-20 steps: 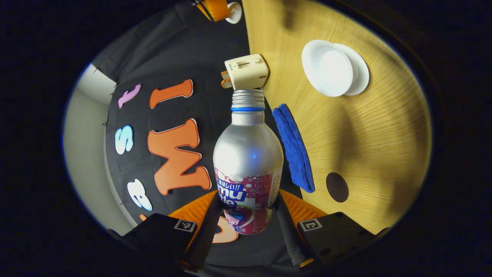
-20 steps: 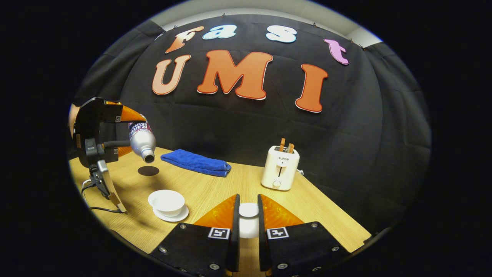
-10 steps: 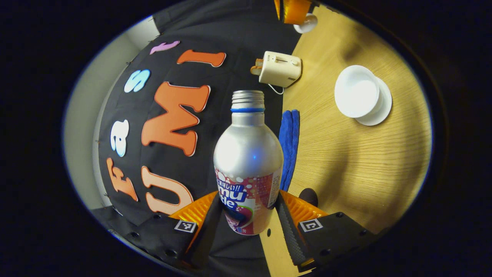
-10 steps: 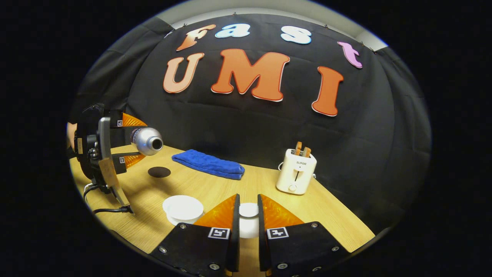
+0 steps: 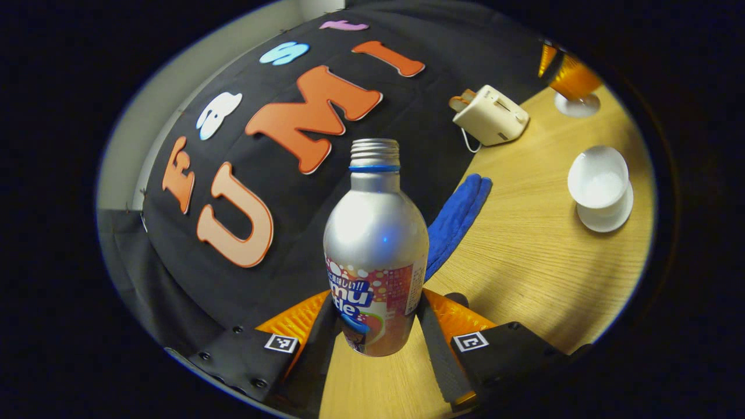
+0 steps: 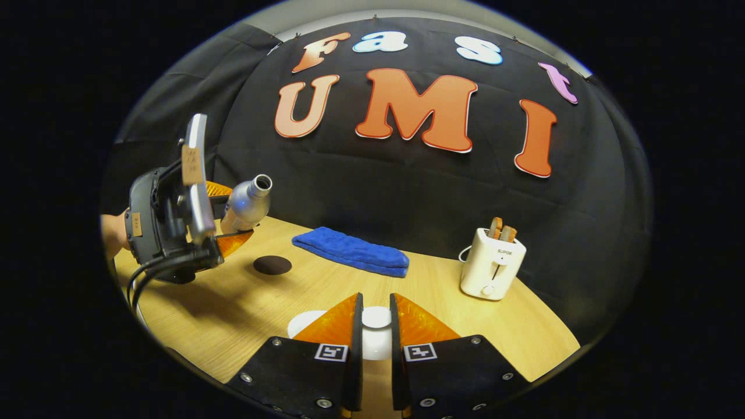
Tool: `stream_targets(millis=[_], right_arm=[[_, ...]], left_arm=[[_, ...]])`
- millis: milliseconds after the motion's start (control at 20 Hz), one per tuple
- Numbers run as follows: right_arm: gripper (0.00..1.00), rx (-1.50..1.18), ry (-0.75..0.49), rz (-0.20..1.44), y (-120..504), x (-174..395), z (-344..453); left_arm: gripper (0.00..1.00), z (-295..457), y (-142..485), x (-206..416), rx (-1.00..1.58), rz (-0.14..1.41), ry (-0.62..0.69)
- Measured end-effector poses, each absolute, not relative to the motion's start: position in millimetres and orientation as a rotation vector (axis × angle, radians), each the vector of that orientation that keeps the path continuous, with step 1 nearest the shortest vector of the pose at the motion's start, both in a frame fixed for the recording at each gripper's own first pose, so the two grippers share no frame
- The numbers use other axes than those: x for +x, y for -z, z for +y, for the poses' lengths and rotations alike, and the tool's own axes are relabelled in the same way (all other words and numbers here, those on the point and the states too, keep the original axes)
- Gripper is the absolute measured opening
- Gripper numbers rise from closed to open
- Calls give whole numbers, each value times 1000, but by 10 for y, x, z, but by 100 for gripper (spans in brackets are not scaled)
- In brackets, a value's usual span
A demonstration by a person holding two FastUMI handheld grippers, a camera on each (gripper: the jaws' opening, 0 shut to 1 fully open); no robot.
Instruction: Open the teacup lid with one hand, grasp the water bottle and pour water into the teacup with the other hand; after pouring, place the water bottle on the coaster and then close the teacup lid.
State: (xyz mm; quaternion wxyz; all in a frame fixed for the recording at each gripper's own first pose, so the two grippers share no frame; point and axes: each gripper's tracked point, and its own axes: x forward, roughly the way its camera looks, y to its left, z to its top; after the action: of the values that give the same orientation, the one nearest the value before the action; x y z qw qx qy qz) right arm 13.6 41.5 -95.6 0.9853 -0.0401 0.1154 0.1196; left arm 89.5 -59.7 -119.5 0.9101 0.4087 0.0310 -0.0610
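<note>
Wooden table [image 6: 326, 291] runs back to the black cloth wall. Nearest in the right gripper view, the right gripper [image 6: 373, 334] pinches the white lid [image 6: 376, 318] between both fingers. Farther left, the left gripper [image 5: 372, 337] clamps the uncapped bottle [image 5: 375, 250], tilted above the dark coaster [image 6: 272, 265]. Beyond lie a blue towel [image 6: 352, 251] and a toaster [image 6: 492, 263]; the open teacup [image 5: 599, 181] sits on its saucer.

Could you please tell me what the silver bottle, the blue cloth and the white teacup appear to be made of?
The silver bottle looks like brushed aluminium: a matte metallic sheen, a threaded neck and a printed wrap label. The folded blue cloth seems a soft, nubby fabric, perhaps microfibre. The white teacup on its saucer looks like glazed ceramic, smooth and glossy, though plastic cannot be ruled out.
</note>
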Motion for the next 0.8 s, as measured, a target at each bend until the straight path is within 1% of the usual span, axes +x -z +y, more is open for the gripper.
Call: stream_targets(millis=[200,250,300,350,400,450,500,550,600,800], right_arm=[[20,-83,-271,232,936,202,599],[20,-84,-276,232,936,214,635],[20,-84,-278,230,930,227,659],[17,-86,-282,228,930,235,680],[21,-86,-284,227,924,241,691],[21,-86,-285,229,926,247,698],[21,-85,-282,230,931,257,690],[20,-84,-279,234,946,260,673],[21,-82,-276,238,950,262,659],[20,-72,-267,236,932,265,617]], left_arm=[[81,-537,1186,983,619,78,96],[77,-515,1252,1007,565,99,103],[78,-504,1292,1026,507,116,110],[82,-529,1328,1009,455,142,122],[82,-519,1365,1035,402,158,127],[77,-535,1404,1085,345,174,135],[82,-528,1400,1093,285,184,132],[78,-552,1378,1092,222,192,136],[81,-553,1377,1096,161,196,139],[82,-583,1389,1095,54,197,156]])
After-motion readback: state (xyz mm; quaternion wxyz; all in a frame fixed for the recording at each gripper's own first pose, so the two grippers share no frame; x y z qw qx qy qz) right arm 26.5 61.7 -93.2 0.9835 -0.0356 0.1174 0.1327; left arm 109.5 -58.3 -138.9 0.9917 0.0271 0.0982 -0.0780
